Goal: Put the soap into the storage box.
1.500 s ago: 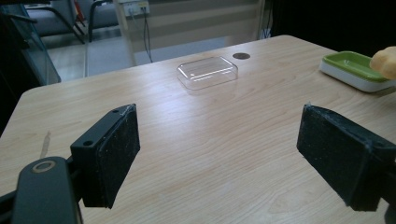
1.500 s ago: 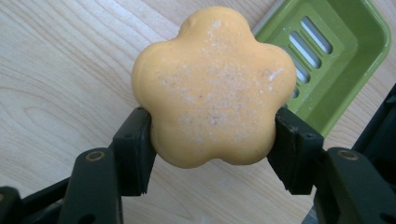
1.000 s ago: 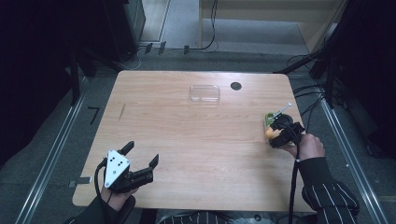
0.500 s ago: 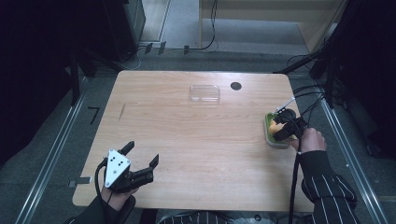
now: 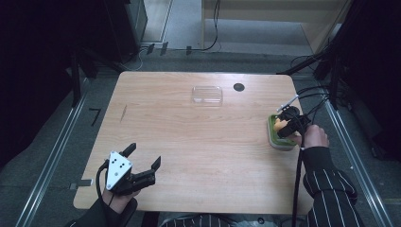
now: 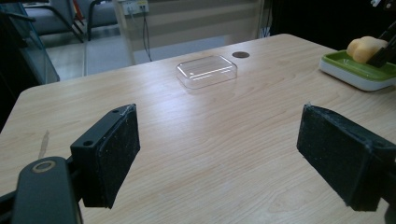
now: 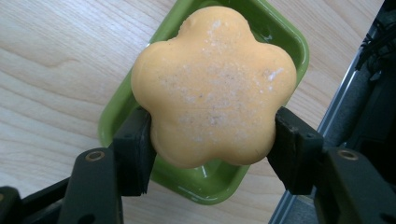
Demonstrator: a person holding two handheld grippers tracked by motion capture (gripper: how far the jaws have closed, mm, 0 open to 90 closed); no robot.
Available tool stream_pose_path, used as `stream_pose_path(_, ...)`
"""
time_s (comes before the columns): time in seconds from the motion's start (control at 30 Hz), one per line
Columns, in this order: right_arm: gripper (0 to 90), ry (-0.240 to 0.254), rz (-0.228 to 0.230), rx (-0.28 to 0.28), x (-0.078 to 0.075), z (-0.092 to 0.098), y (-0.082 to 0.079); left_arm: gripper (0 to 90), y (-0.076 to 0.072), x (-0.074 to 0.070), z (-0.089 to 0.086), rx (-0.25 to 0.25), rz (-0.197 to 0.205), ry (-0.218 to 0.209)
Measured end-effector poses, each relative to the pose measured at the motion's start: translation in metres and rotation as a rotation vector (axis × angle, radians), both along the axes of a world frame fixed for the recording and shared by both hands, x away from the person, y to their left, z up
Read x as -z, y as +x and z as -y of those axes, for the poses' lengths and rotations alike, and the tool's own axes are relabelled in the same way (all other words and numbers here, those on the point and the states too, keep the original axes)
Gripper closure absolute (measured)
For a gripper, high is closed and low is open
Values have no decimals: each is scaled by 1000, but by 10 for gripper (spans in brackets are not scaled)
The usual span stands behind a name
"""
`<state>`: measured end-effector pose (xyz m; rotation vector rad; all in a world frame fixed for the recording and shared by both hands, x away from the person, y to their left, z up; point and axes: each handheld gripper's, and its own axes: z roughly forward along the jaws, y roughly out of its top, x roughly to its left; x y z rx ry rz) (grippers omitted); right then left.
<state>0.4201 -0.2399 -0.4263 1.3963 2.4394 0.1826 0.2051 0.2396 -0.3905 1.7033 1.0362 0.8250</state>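
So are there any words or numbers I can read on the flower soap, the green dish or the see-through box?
None: no words or numbers can be read here.
The flower soap held in the right claw is plain.
The green dish is bare.
The clear box shows no label.

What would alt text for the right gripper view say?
A flower-shaped orange soap is clamped between two black jaws of the right tool, held over a green dish on a wooden table.
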Motion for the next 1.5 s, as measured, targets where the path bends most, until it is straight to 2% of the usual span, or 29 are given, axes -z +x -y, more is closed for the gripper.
stream_pose_path(0.5,399,-39,-27,8,13,-1,14,137,0,0,0,1,0,1)
stream_pose_path(1.5,398,-67,-69,-7,24,-2,17,137,0,0,0,0,1,-2)
